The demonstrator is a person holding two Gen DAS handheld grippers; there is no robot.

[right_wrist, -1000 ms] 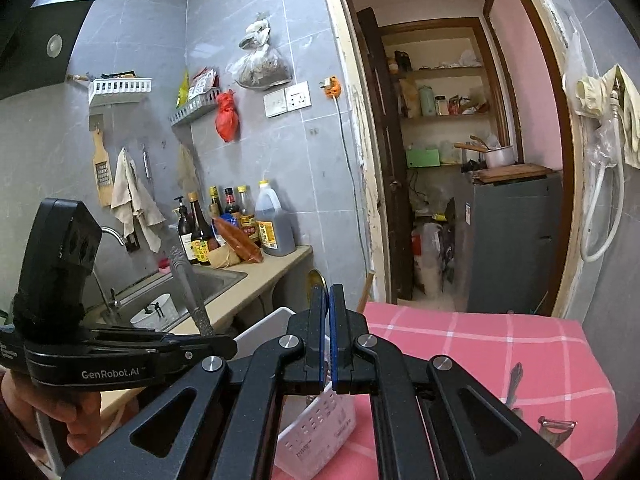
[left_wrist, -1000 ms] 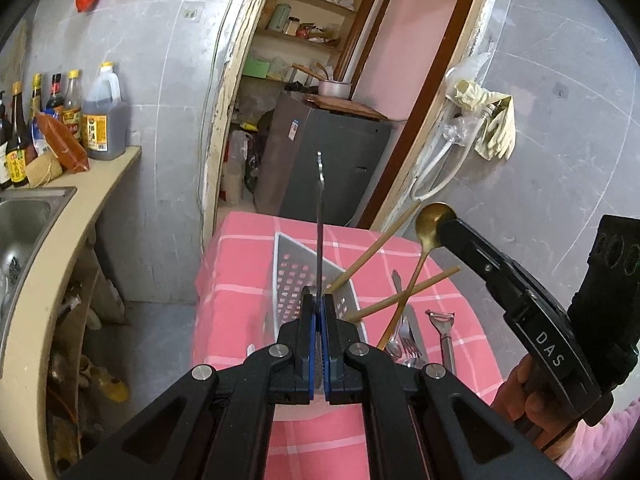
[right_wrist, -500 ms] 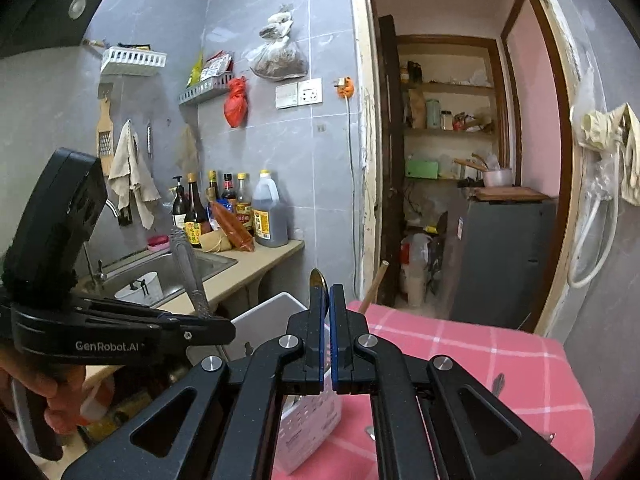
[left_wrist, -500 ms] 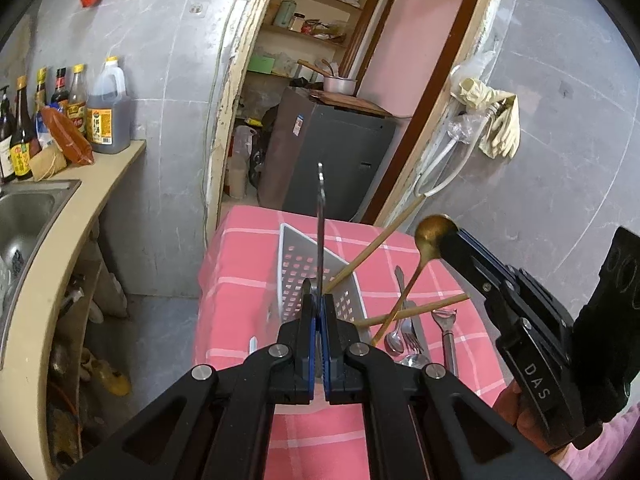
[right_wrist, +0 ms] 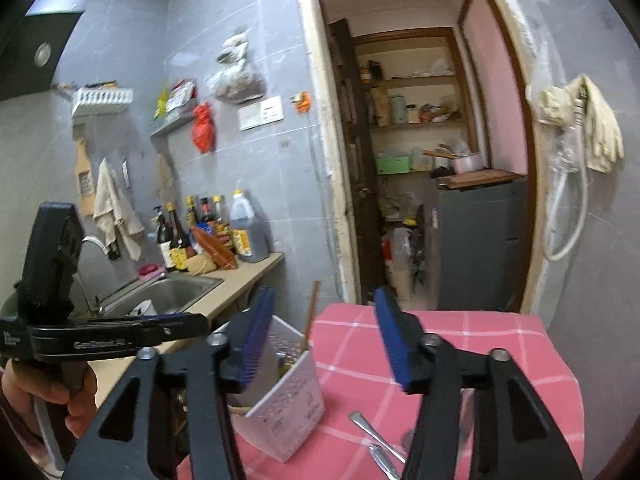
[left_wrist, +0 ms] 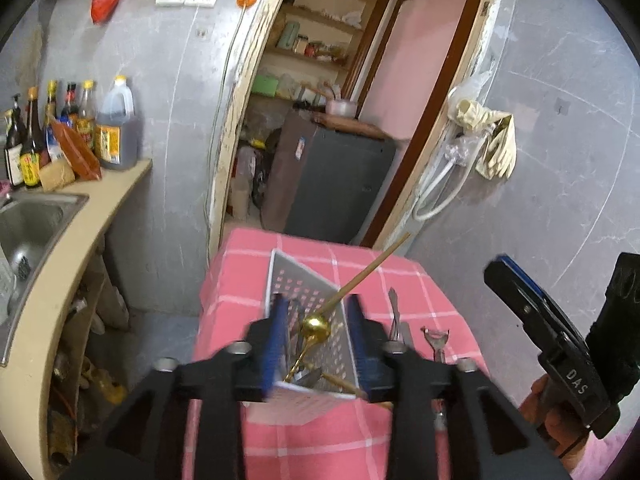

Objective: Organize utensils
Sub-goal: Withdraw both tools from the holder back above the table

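A white perforated utensil basket stands on the pink checked table. In it are a gold spoon, a wooden chopstick leaning up to the right, and some steel pieces. My left gripper hangs just above the basket; its jaws are opening and hold nothing. My right gripper is to the right of the basket, jaws opening and empty. Beside the basket lie loose steel cutlery and a peeler. Each gripper shows in the other's view: the right, the left.
A counter with a steel sink and several sauce bottles runs along the left. Behind the table a doorway opens onto a grey cabinet and shelves. A hose and gloves hang on the right wall.
Both grippers went from shut to open. The steel knife left my left gripper and the gold spoon left my right; the spoon now lies in the basket. The right gripper drew back.
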